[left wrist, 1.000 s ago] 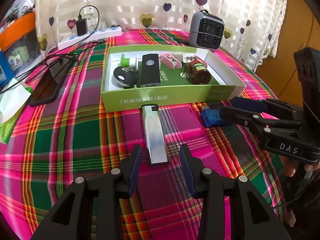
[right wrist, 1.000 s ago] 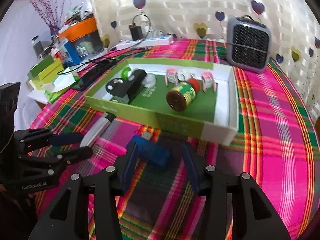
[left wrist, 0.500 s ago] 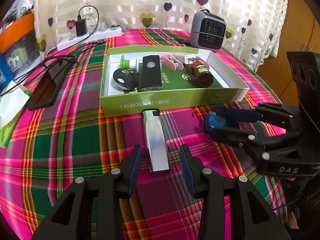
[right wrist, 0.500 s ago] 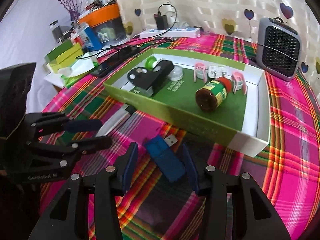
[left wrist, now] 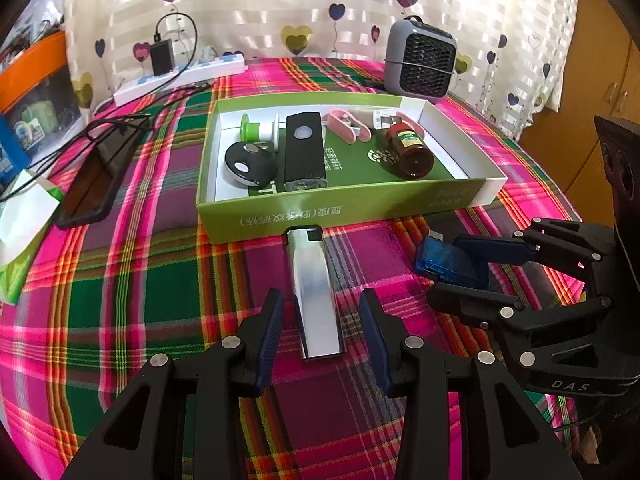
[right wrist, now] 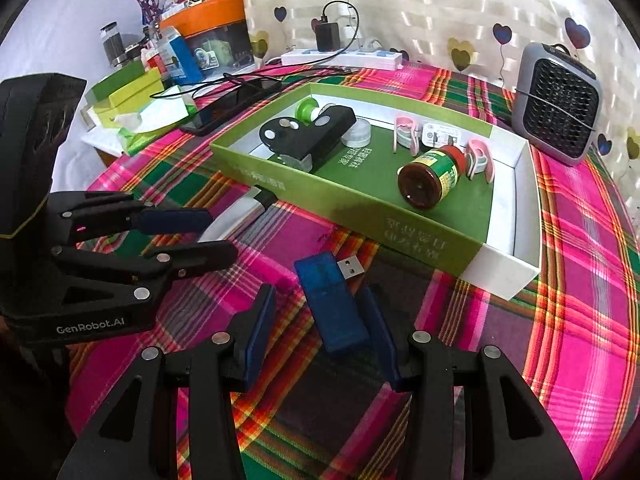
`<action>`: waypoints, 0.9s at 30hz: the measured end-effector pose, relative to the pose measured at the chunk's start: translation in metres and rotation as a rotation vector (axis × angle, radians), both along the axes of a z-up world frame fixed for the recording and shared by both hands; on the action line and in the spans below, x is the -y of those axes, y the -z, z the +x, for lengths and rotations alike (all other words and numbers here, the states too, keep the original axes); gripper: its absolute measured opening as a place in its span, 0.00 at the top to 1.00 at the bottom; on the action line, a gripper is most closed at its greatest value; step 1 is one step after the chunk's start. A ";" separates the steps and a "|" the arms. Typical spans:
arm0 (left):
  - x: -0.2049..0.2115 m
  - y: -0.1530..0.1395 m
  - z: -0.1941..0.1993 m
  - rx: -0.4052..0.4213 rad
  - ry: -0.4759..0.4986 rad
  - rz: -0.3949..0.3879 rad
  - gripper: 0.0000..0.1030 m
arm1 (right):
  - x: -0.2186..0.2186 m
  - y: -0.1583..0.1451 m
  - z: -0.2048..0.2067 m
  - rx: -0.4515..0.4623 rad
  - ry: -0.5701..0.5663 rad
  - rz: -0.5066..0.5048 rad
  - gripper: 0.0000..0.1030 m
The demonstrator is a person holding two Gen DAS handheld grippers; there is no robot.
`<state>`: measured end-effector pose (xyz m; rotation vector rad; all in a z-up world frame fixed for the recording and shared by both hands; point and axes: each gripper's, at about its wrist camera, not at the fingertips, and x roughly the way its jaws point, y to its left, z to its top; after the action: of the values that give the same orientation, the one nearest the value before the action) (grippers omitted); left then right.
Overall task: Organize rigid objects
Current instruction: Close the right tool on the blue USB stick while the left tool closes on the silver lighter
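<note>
On our left, the left tongs [left wrist: 320, 336] stand open, low over the bench [left wrist: 120, 300], with the silver lighter [left wrist: 316, 292] lying flat on the cloth between the two pads. Its long axis runs almost straight away from us, nearly in line with the fingers, the black cap end touching or just short of the green box [left wrist: 340, 212]. The near end sits between the fingertips, closer to the left pad [left wrist: 272, 336] than to the right one, and neither pad touches it. We judge that closing here would catch the lighter across its narrow width, which is the easy way to take it.

Moving right, the right tongs [right wrist: 316, 336] are also open, and the blue USB stick [right wrist: 332, 304] lies on the cloth between them. Its long axis is skewed to the fingers: the metal plug points up and right toward the box, while the rear end lies near the right pad [right wrist: 380, 336]. The left pad is well clear of it. We judge a small twist of the wrist would square the grip before closing.

Each tongs is nearer its own item, and the box lies just beyond both, already holding a jar [right wrist: 432, 176] and other small things.
</note>
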<state>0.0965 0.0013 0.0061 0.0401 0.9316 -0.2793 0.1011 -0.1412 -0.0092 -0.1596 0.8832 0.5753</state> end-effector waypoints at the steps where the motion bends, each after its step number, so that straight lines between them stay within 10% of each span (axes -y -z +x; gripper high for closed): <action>1: 0.000 0.000 0.000 0.000 -0.001 -0.002 0.63 | 0.000 0.000 -0.001 0.004 0.004 -0.005 0.55; 27: 0.004 0.002 0.006 0.018 -0.019 0.039 0.72 | 0.003 0.000 -0.006 0.022 0.065 -0.034 0.68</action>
<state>0.1021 -0.0024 0.0041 0.0693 0.9192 -0.2428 0.0954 -0.1437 -0.0088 -0.1673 0.8745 0.4973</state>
